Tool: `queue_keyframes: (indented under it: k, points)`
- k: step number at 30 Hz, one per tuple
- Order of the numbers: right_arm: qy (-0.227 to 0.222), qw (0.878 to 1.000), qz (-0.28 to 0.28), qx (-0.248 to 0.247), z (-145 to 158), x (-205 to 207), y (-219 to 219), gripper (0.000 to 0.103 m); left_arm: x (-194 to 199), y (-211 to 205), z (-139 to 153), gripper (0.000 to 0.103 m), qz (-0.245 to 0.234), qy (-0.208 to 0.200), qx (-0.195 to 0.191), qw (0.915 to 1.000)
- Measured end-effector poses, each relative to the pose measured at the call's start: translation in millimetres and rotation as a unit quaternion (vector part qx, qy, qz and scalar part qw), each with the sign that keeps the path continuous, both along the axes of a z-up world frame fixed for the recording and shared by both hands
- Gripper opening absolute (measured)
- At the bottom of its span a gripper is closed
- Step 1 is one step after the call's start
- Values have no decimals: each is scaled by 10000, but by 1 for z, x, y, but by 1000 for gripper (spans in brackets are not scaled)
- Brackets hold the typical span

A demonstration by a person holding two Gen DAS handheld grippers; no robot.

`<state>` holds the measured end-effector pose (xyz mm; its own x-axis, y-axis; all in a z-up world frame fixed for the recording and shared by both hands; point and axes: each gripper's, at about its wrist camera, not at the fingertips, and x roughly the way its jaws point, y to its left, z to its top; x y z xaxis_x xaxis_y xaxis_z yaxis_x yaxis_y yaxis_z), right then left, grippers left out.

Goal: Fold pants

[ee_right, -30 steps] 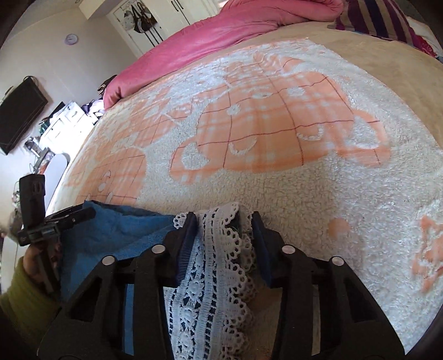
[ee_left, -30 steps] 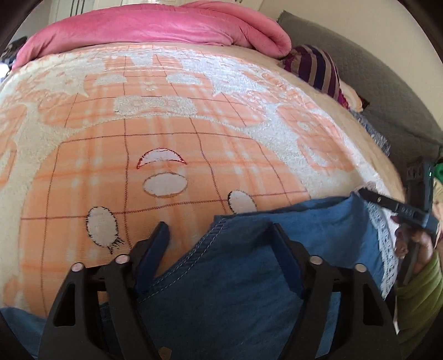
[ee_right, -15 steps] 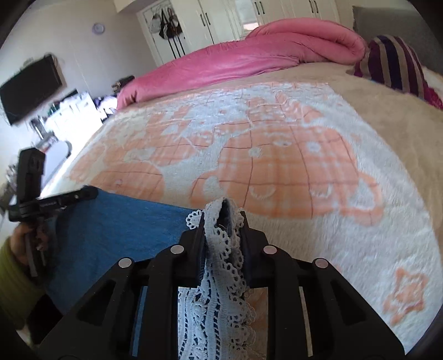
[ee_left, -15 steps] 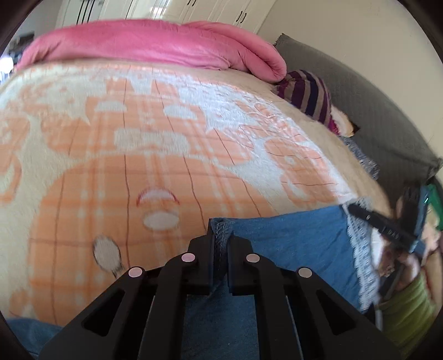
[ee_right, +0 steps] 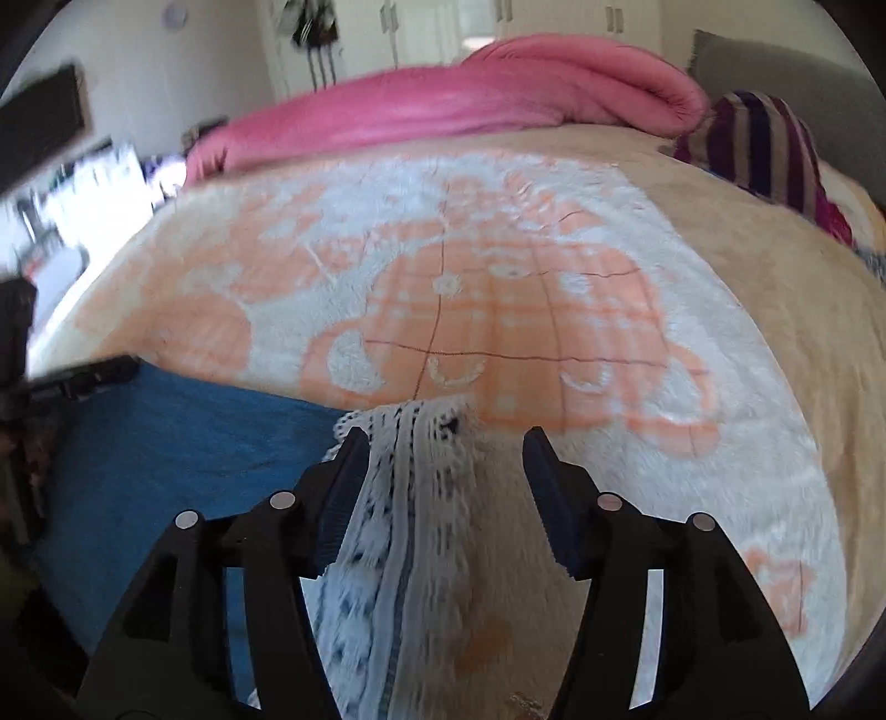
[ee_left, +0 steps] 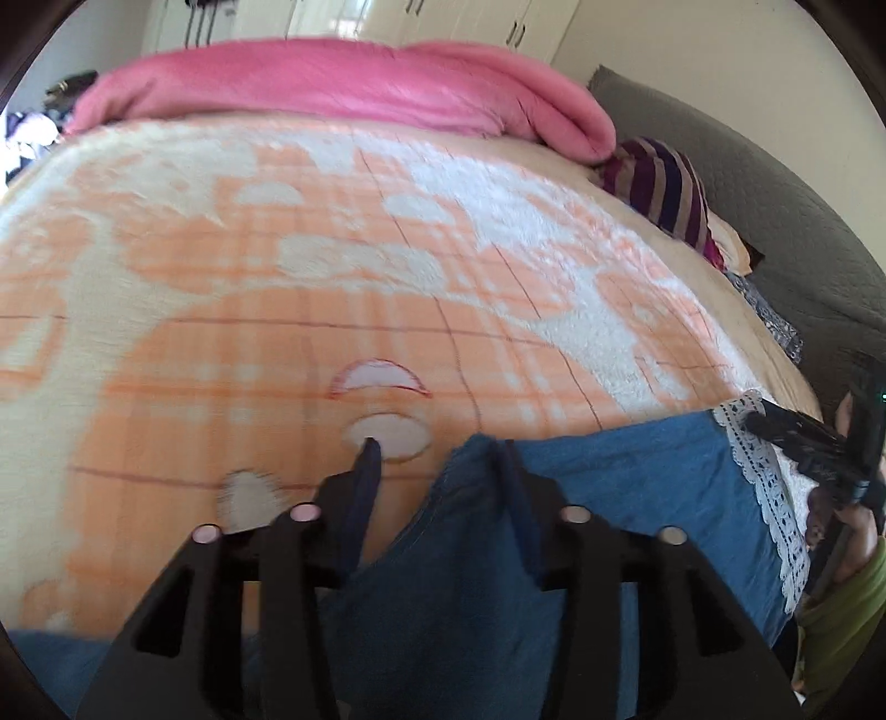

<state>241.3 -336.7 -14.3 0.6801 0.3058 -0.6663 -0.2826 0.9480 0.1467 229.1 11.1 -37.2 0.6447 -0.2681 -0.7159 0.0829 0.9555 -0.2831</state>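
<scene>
Blue denim pants (ee_left: 609, 498) with a white lace hem (ee_left: 758, 476) lie at the near edge of the bed. In the left wrist view my left gripper (ee_left: 440, 462) is opening. The pants' stitched corner stands between its fingers, leaning on the right one, and the left pad is off the cloth. In the right wrist view my right gripper (ee_right: 446, 443) is also opening, with the lace hem (ee_right: 410, 498) loose between its fingers, nearer the left one. Each gripper shows at the edge of the other's view: the right gripper (ee_left: 797, 437) and the left gripper (ee_right: 83, 376), held by hands in green sleeves.
An orange-and-white fleece blanket (ee_left: 332, 277) covers the bed. A rolled pink duvet (ee_left: 360, 83) lies along the far side, with a striped pillow (ee_left: 664, 188) and a grey headboard (ee_left: 775, 194) at the right. White wardrobes (ee_right: 498, 22) and a dark screen (ee_right: 39, 122) stand beyond the bed.
Half a second ago both grippers were shut on the cloth, the left on the denim corner, the right on the lace hem. Now both pairs of jaws stand apart and both views have tipped up slightly.
</scene>
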Motion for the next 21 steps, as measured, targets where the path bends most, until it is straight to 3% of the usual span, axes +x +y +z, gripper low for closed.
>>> queue_keyframes:
  k: [3, 7, 9, 13, 16, 18, 21]
  points:
    - [-56, 9983, -80, 569, 5, -39, -24, 51, -35, 15, 16, 52, 71, -294, 59, 9995]
    - [173, 9941, -358, 1009, -7, -85, -46, 51, -83, 34, 23, 52, 305, -308, 20, 9991]
    - [255, 9910, -486, 1219, -15, -107, -54, 51, -106, 34, 26, 52, 203, -315, 19, 9993]
    - [499, 9852, -559, 1544, -28, -129, -56, 47, -139, 18, 27, 54, -174, -229, 392, 9988]
    - [601, 9870, -450, 1419, -32, -129, -48, 39, -156, 6, 18, 54, -317, -191, 902, 9952]
    - [684, 9879, -432, 1327, -35, -125, -43, 35, -158, 7, 7, 63, -205, -54, 1247, 9920]
    - [765, 9880, -262, 1318, -39, -126, -32, 29, -156, 20, -4, 63, -35, 82, 1141, 9934]
